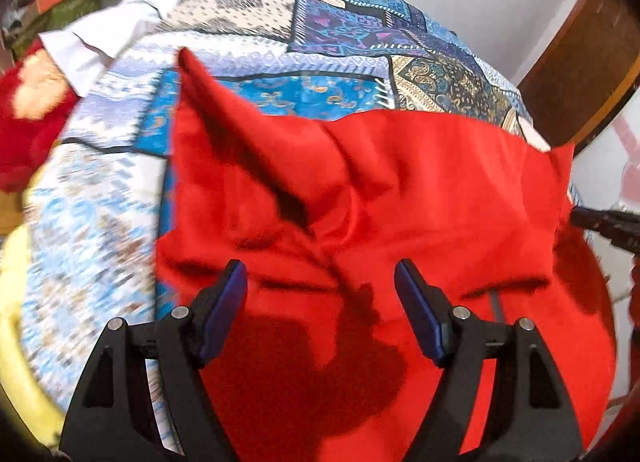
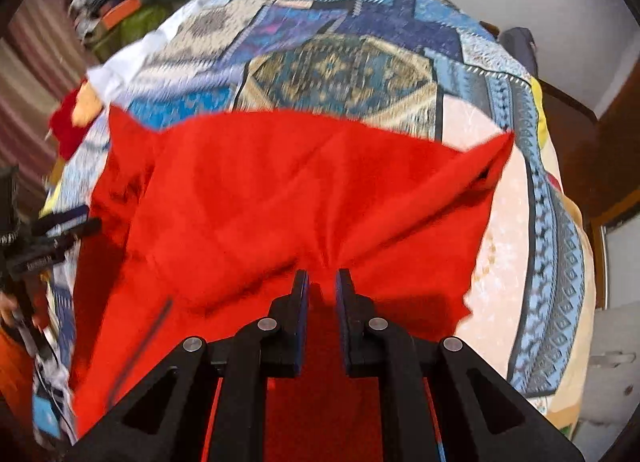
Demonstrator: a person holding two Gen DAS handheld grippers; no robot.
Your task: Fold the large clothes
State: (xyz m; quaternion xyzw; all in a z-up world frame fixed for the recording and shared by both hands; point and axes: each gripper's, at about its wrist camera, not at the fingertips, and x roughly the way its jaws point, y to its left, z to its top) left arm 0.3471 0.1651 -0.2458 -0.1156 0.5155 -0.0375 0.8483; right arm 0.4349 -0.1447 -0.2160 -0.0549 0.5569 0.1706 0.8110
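Your right gripper point(image 2: 322, 282) tilts steeply down over the bed, its fingers pinched almost together on a bunched fold of the red garment point(image 2: 256, 198), with creases fanning out from the grip. Your left gripper point(image 1: 320, 274) also angles steeply down, its blue pads point(image 1: 224, 310) spread wide apart and holding nothing, with the cloth below them. The garment lies spread across the patchwork bedspread point(image 1: 348, 26), rumpled at its middle.

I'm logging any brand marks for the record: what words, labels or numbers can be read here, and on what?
None readable.
Left tongs: small pale lettering on the black body in the right wrist view, too blurred to read.
Red garment: no print or label visible.
Patterned bedspread: ornament only.
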